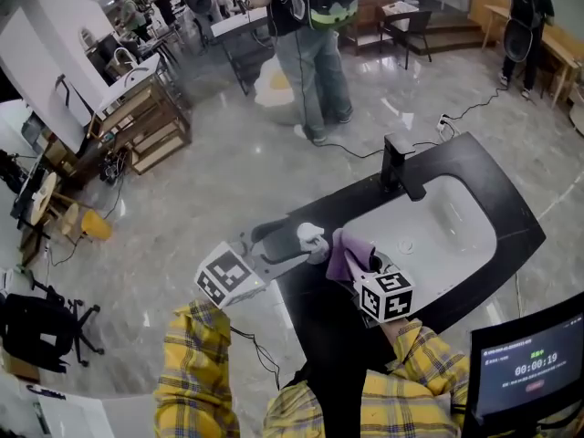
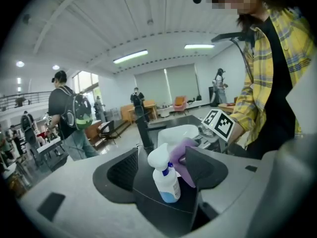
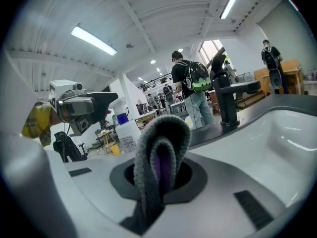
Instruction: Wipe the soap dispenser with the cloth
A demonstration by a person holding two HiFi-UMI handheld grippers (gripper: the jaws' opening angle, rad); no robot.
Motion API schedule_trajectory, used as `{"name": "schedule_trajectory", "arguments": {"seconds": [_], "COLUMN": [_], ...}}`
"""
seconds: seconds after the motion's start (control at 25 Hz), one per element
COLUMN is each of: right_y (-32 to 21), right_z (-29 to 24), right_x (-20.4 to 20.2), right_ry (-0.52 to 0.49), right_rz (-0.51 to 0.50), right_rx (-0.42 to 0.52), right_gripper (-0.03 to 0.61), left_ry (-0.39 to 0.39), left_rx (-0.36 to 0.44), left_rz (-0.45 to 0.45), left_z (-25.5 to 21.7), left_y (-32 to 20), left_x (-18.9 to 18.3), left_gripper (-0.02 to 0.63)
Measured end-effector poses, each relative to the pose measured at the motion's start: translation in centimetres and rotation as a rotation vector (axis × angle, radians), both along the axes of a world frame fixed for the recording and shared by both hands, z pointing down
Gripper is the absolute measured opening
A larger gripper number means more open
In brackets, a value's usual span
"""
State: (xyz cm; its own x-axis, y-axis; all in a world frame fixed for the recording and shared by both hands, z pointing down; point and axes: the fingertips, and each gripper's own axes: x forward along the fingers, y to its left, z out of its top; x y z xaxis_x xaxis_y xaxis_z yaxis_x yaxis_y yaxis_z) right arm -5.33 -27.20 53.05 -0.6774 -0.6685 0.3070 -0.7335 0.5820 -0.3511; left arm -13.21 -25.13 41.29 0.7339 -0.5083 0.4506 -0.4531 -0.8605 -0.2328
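White plastic soap dispenser (image 2: 167, 185) upright on black desk (image 1: 474, 167), between wide-apart fingers of left gripper (image 2: 166, 165), right gripper (image 3: 159, 175) fingers clamping folded purple cloth (image 3: 161, 152).

This is a large open hall set up as a test workspace, not a home bathroom. A black sink counter (image 1: 511, 210) with a black tap (image 1: 399, 165) stands free on a polished grey floor (image 1: 228, 190). Beyond the counter a person with a backpack (image 1: 315, 26) stands by a trailing cable (image 1: 360, 153). Farther from it are wooden racks (image 1: 151, 126) and a table with a chair (image 1: 408, 21). At the counter's near corner a screen (image 1: 529, 368) shows a timer. Strip lights (image 2: 130, 57) hang under a ribbed ceiling high above it.
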Motion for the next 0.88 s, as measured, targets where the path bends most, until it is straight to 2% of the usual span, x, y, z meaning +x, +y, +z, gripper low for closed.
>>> {"name": "schedule_trajectory", "arguments": {"seconds": [0.2,0.36,0.52,0.6,0.72,0.76,0.88], "right_y": [0.6,0.9,1.1,1.1,0.9,0.9,0.9], "right_z": [-1.3,-1.6,-1.9,-1.9,-1.8,-1.8,-1.9], "right_x": [0.8,1.5,2.3,2.7,3.2,3.3,3.3], "right_ry": [-0.019,-0.028,-0.032,-0.033,-0.037,-0.038,-0.043], "right_rz": [0.023,0.053,0.085,0.1,0.117,0.12,0.12], "right_rx": [0.023,0.025,0.023,0.022,0.016,0.016,0.016], "right_gripper": [0.041,0.041,0.041,0.041,0.041,0.041,0.041], "left_ry": [-0.105,-0.126,-0.089,-0.05,-0.034,-0.027,0.02], "left_rx": [-0.067,-0.168,-0.295,-0.326,-0.352,-0.362,-0.373], "left_rz": [0.139,0.228,0.281,0.286,0.312,0.327,0.326], "left_z": [1.3,2.7,4.2,4.5,5.2,5.4,5.1], "left_y": [-1.3,-1.8,-1.8,-2.2,-2.3,-2.2,-2.4], "left_x": [1.0,1.7,2.2,2.5,2.8,2.9,3.2], "left_gripper": [0.275,0.276,0.275,0.275,0.266,0.248,0.124]}}
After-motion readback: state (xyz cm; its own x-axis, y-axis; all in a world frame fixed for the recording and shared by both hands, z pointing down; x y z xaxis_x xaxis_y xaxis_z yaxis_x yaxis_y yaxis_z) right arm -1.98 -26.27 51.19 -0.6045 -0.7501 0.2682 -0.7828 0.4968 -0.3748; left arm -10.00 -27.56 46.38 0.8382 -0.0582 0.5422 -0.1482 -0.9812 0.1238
